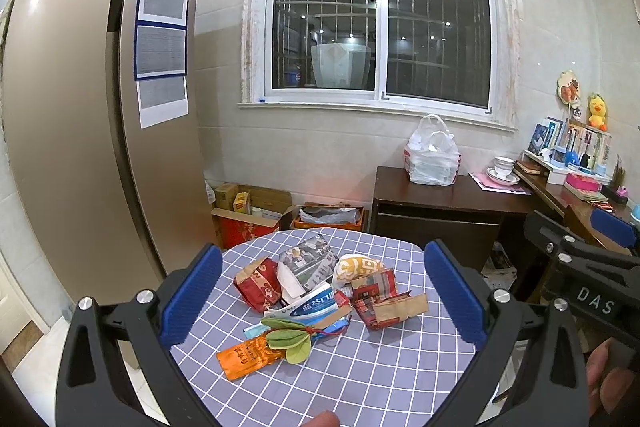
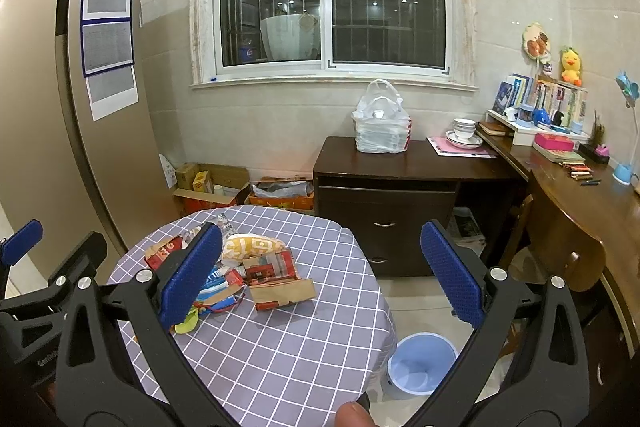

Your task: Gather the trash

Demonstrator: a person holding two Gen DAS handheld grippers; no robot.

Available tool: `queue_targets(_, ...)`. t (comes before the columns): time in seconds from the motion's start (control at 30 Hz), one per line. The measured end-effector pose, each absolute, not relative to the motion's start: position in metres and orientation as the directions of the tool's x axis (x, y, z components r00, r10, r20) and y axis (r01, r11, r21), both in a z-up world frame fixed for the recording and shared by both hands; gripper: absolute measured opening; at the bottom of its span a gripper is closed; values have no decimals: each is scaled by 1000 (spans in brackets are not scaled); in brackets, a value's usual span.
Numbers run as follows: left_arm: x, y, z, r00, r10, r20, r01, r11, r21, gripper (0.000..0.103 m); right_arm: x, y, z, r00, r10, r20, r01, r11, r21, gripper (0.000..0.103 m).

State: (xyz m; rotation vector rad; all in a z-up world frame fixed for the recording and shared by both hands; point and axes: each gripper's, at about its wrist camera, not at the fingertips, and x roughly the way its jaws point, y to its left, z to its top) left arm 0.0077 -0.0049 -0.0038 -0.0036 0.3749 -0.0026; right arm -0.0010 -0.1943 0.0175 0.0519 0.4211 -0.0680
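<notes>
A pile of trash lies on the round table with the purple checked cloth (image 1: 360,367): a red crumpled packet (image 1: 258,281), a grey printed wrapper (image 1: 308,259), a yellow-white wrapper (image 1: 358,267), a red-brown carton (image 1: 384,301), a blue-white tube box (image 1: 310,305) and an orange packet with green leaves (image 1: 256,353). My left gripper (image 1: 322,297) is open and empty, above the table's near side, facing the pile. My right gripper (image 2: 320,277) is open and empty, to the right, with the carton (image 2: 276,277) between its fingers in view. A light blue bin (image 2: 422,361) stands on the floor right of the table (image 2: 288,347).
A tall gold fridge (image 1: 80,127) stands left. Cardboard boxes (image 1: 248,215) sit on the floor under the window. A dark cabinet (image 2: 388,195) with a white plastic bag (image 2: 382,123) and a cluttered wooden desk (image 2: 580,203) with a chair stand right.
</notes>
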Motion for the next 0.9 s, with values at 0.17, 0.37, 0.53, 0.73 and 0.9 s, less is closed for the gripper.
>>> queue_targets(0.17,7,-6,-2,930,-6,-367,5,1000,-2,99,-1,-194,18,910,-55,-411,77,996,37,98)
queue_targets(0.37,7,-8,-1,930,-9,-369,9,1000,-4,99,-1,-193,18,909,-59,-412,78,997,30,98)
queue_targets(0.53,8,-10,0,929,-12,-370,11,1000,-3,99,0,-193,17,909,-64,-412,82,996,26,98)
queue_targets(0.73,7,-12,1,929,-11,-369,12,1000,-1,99,2,-193,18,908,-61,-415,79,997,27,98)
queue_targets(0.9,9,-13,0,925,-12,-380,11,1000,-3,99,6,-192,18,905,-61,-421,77,997,22,98)
